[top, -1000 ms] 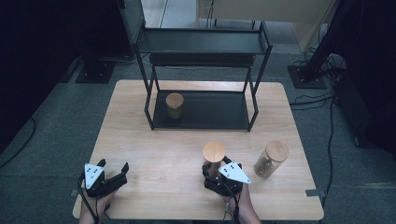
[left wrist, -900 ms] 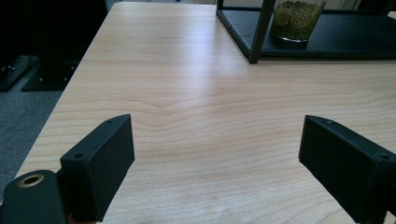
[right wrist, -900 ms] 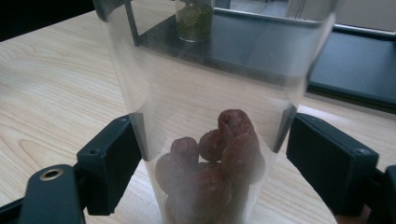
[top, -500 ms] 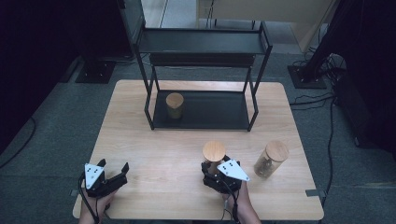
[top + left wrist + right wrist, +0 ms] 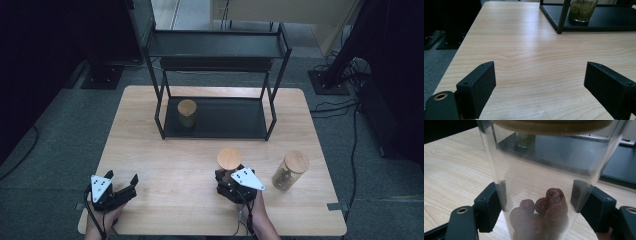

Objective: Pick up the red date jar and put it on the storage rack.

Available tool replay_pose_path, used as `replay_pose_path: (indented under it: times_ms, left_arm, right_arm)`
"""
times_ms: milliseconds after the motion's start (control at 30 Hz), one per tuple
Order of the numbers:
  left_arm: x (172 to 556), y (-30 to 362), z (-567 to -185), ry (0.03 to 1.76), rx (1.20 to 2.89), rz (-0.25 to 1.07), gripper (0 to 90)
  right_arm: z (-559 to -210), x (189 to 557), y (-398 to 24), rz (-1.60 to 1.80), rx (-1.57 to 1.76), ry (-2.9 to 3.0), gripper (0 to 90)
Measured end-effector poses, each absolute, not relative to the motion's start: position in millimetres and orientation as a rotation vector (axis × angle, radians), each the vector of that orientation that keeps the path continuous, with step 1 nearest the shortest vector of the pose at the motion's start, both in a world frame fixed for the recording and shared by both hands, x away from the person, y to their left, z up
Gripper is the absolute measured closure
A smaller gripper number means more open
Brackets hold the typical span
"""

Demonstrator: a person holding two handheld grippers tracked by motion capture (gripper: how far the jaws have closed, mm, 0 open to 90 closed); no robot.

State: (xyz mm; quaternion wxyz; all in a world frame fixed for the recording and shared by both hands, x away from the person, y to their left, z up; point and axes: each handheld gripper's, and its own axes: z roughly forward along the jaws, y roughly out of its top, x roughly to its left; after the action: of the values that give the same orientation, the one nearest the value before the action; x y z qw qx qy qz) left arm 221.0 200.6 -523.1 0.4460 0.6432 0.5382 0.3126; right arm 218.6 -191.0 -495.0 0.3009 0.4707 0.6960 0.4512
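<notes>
Wooden table (image 5: 165, 150) carries a black rack (image 5: 220, 120). My right hand-held gripper (image 5: 227, 179) has just been closing and now clamps the jar of dates (image 5: 541, 195) near the front edge. My left hand-held gripper (image 5: 121, 181) gapes empty.

Lighting even and soft on the pale table (image 5: 165, 150), surroundings dark; faint shadows only. High view slightly grainy; glass jar (image 5: 544, 195) just ahead of the right gripper (image 5: 536, 205) blurred, with pale reflections
</notes>
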Motion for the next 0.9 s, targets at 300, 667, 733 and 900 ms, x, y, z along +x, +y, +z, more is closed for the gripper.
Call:
replay_pose_path:
  times_ms: [300,667,733,900]
  left_arm:
    - [221,200,-523,1.331,1.596,0.781,10.6]
    - [220,200,-523,1.33,1.592,0.779,10.6]
    - [220,200,-523,1.329,1.593,0.779,10.6]
    - [220,200,-523,1.329,1.591,0.777,10.6]
  right_arm:
    - [-495,228,-188,1.186,1.269,1.836,25.5]
    - [-493,242,-182,1.165,1.277,1.842,25.5]
    - [-493,244,-181,1.161,1.273,1.843,25.5]
    - [-492,250,-178,1.154,1.275,1.842,25.5]
